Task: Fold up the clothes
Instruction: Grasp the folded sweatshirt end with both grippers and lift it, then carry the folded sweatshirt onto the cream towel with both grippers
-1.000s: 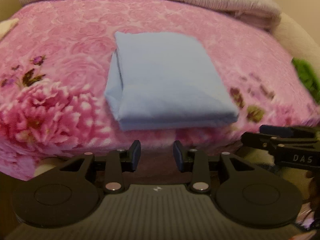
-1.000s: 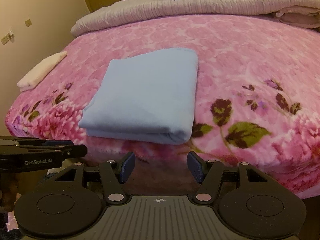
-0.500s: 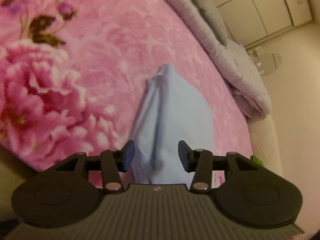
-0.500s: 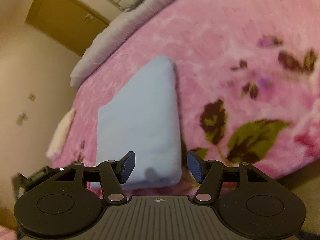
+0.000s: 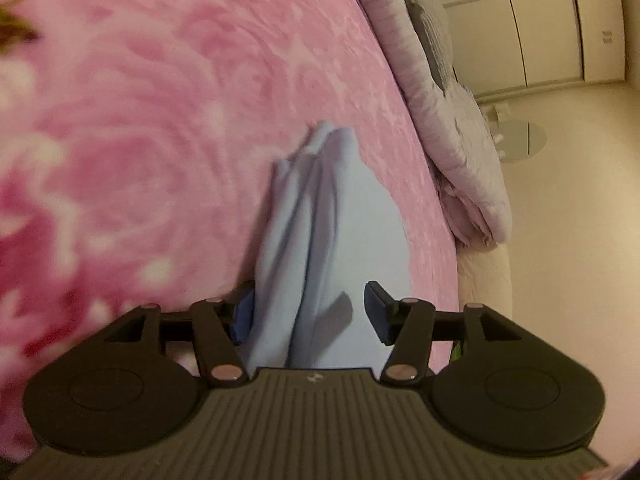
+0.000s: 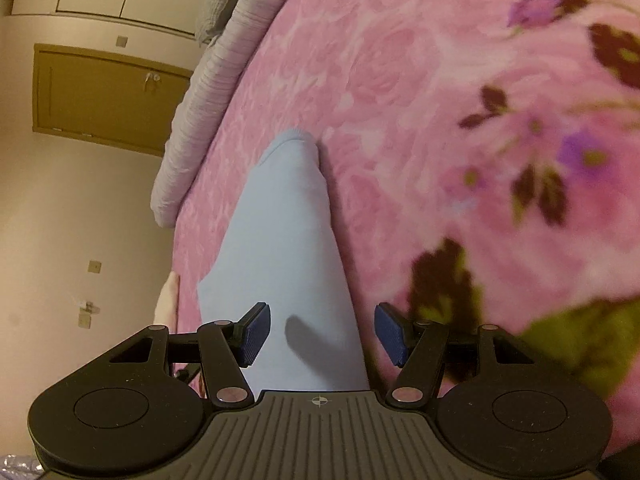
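Note:
A folded light-blue cloth [image 5: 332,220] lies on the pink flowered bedspread [image 5: 180,100]. My left gripper [image 5: 310,316] is rolled on its side and open, astride the cloth's layered left edge. One pad [image 5: 242,316] is tucked half behind that edge and the other [image 5: 378,316] stands clear over the top face. In the right wrist view the same cloth [image 6: 288,240] runs between the fingers of my right gripper [image 6: 324,334]. It is open too, astride the smooth folded right edge. One pad [image 6: 254,334] is over the cloth and the other [image 6: 394,334] is beside it over the bedspread [image 6: 400,80].
A lilac-grey quilt [image 5: 452,120] and a grey pillow lie bunched at the head of the bed, the quilt [image 6: 208,92] also showing in the right wrist view. A small pale folded cloth [image 6: 168,300] lies at the bed's edge. Wardrobe doors [image 5: 540,32] and a brown door [image 6: 100,96] stand beyond.
Both grippers rolled sideways and came down to the blue cloth from in front of the bed, one at each side edge. The left jaws spread wider. The cloth has not moved.

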Action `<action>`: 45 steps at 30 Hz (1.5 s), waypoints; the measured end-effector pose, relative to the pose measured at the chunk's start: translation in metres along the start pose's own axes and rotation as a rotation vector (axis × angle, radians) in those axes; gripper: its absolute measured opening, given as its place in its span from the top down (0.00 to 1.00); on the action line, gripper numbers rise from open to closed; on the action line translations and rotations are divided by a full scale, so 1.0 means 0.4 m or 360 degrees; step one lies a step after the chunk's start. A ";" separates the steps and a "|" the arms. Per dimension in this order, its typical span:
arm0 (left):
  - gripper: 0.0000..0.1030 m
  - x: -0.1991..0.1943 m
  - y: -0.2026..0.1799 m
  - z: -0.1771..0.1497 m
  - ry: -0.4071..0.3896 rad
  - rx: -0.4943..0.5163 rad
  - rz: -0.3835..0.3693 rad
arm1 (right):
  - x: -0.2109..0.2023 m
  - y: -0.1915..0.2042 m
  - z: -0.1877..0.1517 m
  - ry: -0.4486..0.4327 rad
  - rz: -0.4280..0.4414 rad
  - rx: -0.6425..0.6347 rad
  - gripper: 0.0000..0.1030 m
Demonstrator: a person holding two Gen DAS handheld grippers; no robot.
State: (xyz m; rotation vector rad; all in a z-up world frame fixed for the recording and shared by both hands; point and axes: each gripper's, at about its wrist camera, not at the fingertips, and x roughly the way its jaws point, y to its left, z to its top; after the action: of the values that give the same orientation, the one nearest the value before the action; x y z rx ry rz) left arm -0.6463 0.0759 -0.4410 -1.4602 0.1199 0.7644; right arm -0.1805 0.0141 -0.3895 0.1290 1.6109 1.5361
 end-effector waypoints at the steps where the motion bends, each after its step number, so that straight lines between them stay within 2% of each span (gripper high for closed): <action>1: 0.50 0.010 -0.001 0.000 0.0004 -0.0004 -0.0016 | 0.008 0.001 0.003 0.0009 0.0004 -0.0003 0.40; 5: 0.51 0.044 -0.009 -0.003 0.0052 0.0019 -0.0085 | 0.044 0.001 0.020 0.0066 0.0071 -0.0042 0.41; 8: 0.65 0.066 -0.005 -0.001 0.0095 0.0042 -0.0115 | 0.073 0.010 0.027 0.0116 0.0095 -0.0100 0.41; 10: 0.70 0.079 0.013 0.005 0.0127 -0.0002 -0.0174 | 0.089 0.017 0.032 0.0153 0.0110 -0.0140 0.41; 12: 0.77 0.089 0.021 0.014 0.0159 -0.0011 -0.0197 | 0.103 0.020 0.038 0.0188 0.0115 -0.0163 0.50; 13: 0.78 0.094 0.024 0.019 0.0174 -0.0012 -0.0203 | 0.113 0.018 0.041 0.0202 0.0105 -0.0172 0.64; 14: 0.79 0.097 0.025 0.024 0.0189 -0.0025 -0.0203 | 0.124 0.011 0.043 0.0214 0.0111 -0.0167 0.71; 17: 0.81 0.098 0.006 0.042 0.0238 -0.0033 -0.0146 | 0.140 0.001 0.048 0.0234 0.0130 -0.0074 0.75; 21: 0.82 0.074 -0.046 0.070 0.0256 -0.0081 -0.0071 | 0.143 0.061 0.057 0.0272 -0.0028 -0.0004 0.77; 25: 0.83 -0.012 -0.140 0.120 0.0204 -0.0108 -0.0048 | 0.134 0.196 0.071 0.0303 -0.0099 0.0014 0.79; 30: 0.83 -0.186 -0.266 0.210 0.0149 -0.0151 -0.0015 | 0.116 0.420 0.086 0.0365 -0.0115 -0.0028 0.79; 36: 0.83 -0.416 -0.378 0.308 0.0066 -0.0194 0.0014 | 0.126 0.699 0.029 0.0391 -0.0094 -0.0026 0.79; 41: 0.83 -0.562 -0.388 0.347 -0.0054 -0.0201 0.0061 | 0.181 0.836 -0.026 0.0438 -0.0030 -0.0030 0.79; 45: 0.83 -0.668 -0.360 0.328 -0.0234 -0.0268 0.0107 | 0.269 0.905 -0.056 0.0553 0.0009 -0.0111 0.79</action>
State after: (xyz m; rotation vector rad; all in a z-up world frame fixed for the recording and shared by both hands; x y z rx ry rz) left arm -0.8220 0.1024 -0.1624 -1.5593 -0.0077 0.9527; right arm -0.4328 0.1459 -0.1404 -0.1813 1.8201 1.6852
